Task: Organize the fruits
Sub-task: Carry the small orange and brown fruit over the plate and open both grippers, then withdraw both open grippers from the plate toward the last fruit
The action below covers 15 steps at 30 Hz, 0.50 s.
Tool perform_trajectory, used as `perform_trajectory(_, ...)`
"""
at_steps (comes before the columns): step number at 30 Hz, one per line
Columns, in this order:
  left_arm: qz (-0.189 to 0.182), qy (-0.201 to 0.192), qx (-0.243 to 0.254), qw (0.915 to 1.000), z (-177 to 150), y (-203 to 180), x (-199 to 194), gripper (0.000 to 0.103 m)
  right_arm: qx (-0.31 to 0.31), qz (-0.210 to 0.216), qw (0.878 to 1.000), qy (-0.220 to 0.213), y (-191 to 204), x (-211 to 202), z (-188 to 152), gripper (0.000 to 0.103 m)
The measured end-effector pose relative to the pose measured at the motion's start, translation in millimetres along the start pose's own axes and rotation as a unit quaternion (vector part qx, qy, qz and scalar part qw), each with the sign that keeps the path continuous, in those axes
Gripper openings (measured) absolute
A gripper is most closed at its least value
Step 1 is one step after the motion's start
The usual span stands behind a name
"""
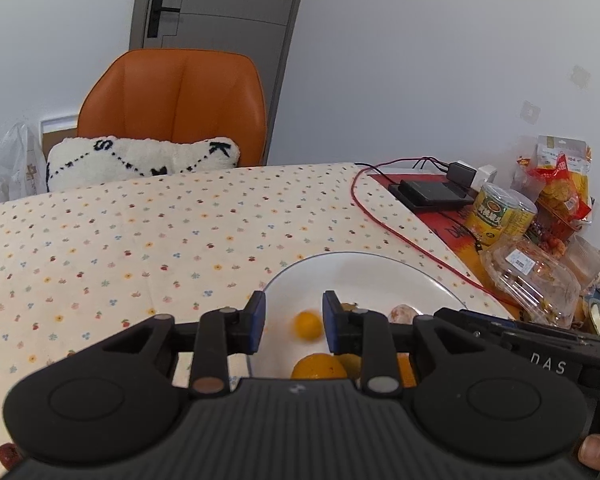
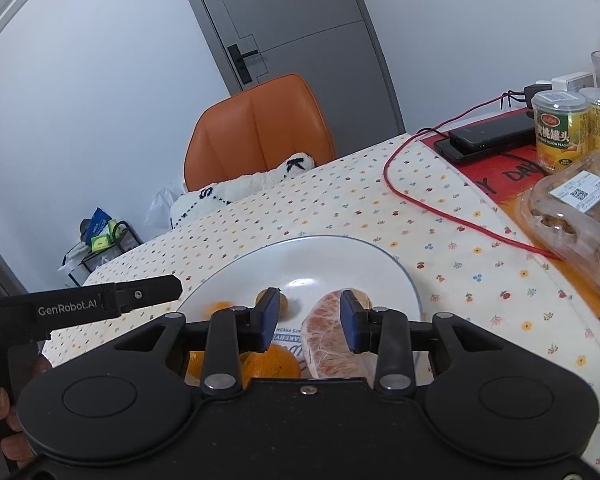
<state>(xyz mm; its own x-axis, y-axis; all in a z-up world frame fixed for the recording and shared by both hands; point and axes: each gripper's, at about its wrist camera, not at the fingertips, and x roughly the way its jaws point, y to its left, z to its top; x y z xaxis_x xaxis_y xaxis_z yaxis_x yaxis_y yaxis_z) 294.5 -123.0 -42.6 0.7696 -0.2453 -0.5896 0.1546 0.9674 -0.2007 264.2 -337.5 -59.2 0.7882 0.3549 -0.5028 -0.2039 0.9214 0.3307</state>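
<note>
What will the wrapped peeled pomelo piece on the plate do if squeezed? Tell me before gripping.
The pomelo piece looks soft: its flesh shows through clear film, so a hard squeeze would probably bruise it. The film looks smooth and may slip against the right gripper pads. Its wedge shape makes rolling off the plate unlikely.

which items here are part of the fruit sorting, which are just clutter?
Job:
- round white plate
- small orange citrus fruits
- peeled, plastic-wrapped pomelo piece
- open left gripper
- open right gripper

Clutter:
- yellow peach cans
- black phones
- red cable
- clear plastic clamshell box
- orange chair
</note>
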Motion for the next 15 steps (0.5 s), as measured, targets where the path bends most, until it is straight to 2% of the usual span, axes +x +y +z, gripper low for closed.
perform_trajectory(4, 0.008, 0.001, -0.007, 0.9999, -2.6, 9.5, -6.4, 0.031, 0.0, 0.005, 1.0, 0.002, 2.7, 0.1, -3.2, 0.035)
perform_trajectory(10, 0.025, 0.0, -0.021, 0.9995, -5.3, 25.7, -18.9, 0.051, 0.0, 0.011, 1.0, 0.005, 10.8, 2.9, -6.4, 0.038)
perform_trajectory(12, 0.032, -0.003, -0.022, 0.9992, -6.6, 29.6, -23.7, 0.06, -0.004, 0.012, 1.0, 0.003, 15.2, 3.1, -7.4, 0.045)
perform_trajectory(15, 0.04, -0.004, -0.022, 0.9989, -9.1, 35.2, -30.0, 0.069, -0.01, 0.012, 1.0, 0.002, 21.5, 3.4, -9.5, 0.052)
